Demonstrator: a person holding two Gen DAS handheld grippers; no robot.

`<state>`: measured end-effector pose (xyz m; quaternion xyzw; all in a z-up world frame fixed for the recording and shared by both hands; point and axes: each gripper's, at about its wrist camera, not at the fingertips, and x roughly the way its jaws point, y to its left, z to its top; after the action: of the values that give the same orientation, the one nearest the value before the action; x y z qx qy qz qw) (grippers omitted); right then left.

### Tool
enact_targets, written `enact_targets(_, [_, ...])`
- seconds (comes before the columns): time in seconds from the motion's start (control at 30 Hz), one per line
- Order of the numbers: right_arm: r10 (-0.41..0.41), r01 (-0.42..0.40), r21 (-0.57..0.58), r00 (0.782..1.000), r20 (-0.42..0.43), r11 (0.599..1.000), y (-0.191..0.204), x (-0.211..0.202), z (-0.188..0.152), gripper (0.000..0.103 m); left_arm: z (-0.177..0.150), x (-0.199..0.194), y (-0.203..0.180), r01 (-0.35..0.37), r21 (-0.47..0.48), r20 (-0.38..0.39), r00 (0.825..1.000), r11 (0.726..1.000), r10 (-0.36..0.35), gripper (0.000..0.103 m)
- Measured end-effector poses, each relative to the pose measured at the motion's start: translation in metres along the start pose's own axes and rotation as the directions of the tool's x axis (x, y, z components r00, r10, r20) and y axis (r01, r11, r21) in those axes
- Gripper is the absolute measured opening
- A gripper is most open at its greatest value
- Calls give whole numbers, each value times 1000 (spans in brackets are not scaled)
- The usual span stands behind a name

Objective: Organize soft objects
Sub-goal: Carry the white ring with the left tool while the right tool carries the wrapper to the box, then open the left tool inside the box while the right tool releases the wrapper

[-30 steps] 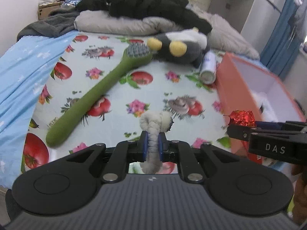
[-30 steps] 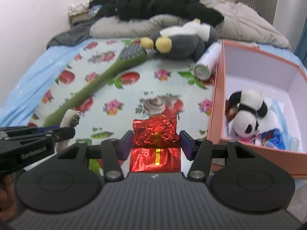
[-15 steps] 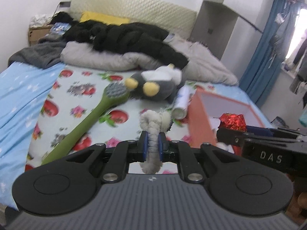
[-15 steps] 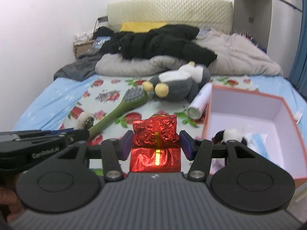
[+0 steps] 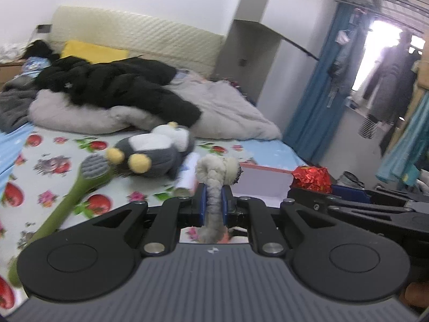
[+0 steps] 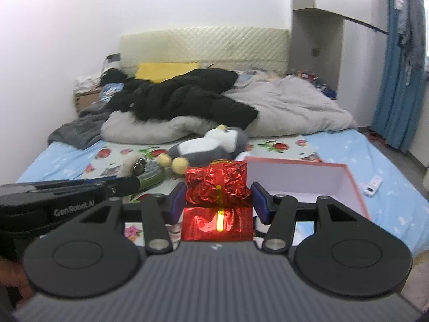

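My left gripper (image 5: 213, 205) is shut on a white braided rope toy (image 5: 211, 171), held in the air above the fruit-print bed sheet (image 5: 53, 166). To its right, my right gripper (image 6: 218, 201) is shut on a crinkled red foil packet (image 6: 217, 185), also lifted. Each gripper shows in the other's view: the right gripper (image 5: 308, 190) with the foil packet (image 5: 311, 177), the left gripper (image 6: 128, 183) with the rope toy (image 6: 132, 163). Just beyond both stands a pink box (image 6: 295, 161) with its top open. A grey penguin plush (image 5: 152, 147) and a green plush toothbrush (image 5: 72, 196) lie on the bed.
A white cylinder (image 5: 187, 177) lies beside the box (image 5: 262, 185). A grey duvet (image 6: 295, 107) and a black jacket (image 6: 187, 96) are piled by the headboard. A white remote (image 6: 372, 185) lies on the blue sheet at right. Blue curtains (image 5: 311, 102) hang beyond the bed.
Both grippers have risen and tipped upward with their loads still held. The bed has dropped lower in both views, and the inside of the box has gone out of sight.
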<state>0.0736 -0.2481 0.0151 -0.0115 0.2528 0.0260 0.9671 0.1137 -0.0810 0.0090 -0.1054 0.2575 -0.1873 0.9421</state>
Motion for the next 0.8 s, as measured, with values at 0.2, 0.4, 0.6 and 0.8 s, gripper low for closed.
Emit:
enact_targets(0.2, [-77, 77, 52, 997, -8, 996, -32, -5, 1, 56, 4, 22, -35, 72, 37, -30, 997, 997, -71, 14])
enact_targets(0.4, [-121, 129, 104, 990, -78, 986, -64, 15, -5, 56, 2, 66, -56, 118, 55, -108, 988, 991, -112, 14])
enact_targets(0.6, [-133, 162, 149, 973, -191, 975, -96, 55, -18, 56, -7, 123, -61, 123, 55, -201, 974, 991, -109, 14])
enact_targets(0.8, [-117, 183, 201, 947, -298, 962, -128, 99, -31, 56, -24, 192, -62, 128, 47, -321, 941, 991, -107, 14])
